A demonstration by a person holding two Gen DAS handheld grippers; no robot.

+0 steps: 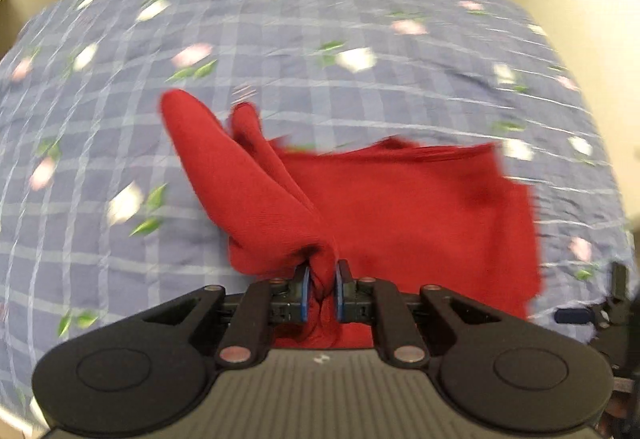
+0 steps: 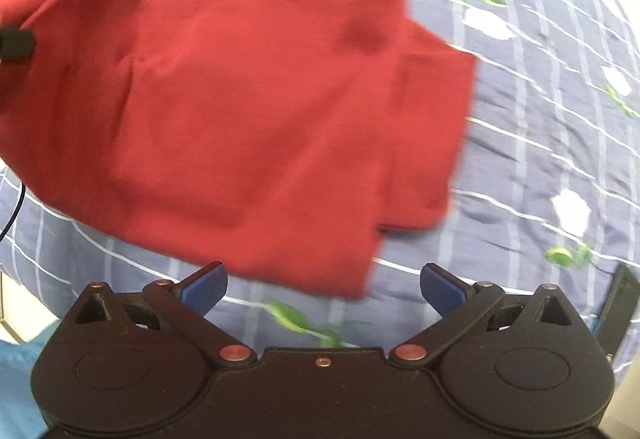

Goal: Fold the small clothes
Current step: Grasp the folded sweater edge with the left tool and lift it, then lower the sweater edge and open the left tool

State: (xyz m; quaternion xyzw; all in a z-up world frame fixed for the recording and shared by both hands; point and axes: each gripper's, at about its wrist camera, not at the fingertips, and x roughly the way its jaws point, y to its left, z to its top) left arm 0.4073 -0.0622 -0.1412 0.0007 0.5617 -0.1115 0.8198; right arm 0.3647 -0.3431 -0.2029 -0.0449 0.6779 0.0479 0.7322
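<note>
One small red knit garment (image 2: 248,111) lies on the bed's blue checked quilt with white and pink flowers (image 2: 540,143), and everything here is best placed against that garment. Most of it rests flat on the quilt in overlapping layers, with a hemmed edge along its far side in the right wrist view. At its left side the left gripper (image 1: 322,281) has its blue-padded jaws closed on a bunched fold of the red cloth, and a sleeve-like flap (image 1: 224,167) rises from that pinch and stands clear of the quilt.

The right gripper (image 2: 323,289) hovers just beside the garment's near edge, jaws spread wide and holding nothing; the cloth's lower corner reaches close to the gap between its fingers but whether it touches them cannot be told.

The step in hand looks like a fold of the side flap: the left gripper holds the lifted part, which would be carried across the flat body and laid down. That next move calls for keeping the pinch firm while the cloth travels, and probably for the right gripper to pin or take the near edge so the layers do not drag. Both views are blurred by motion.

Count: one garment, two grippers, one quilt.
</note>
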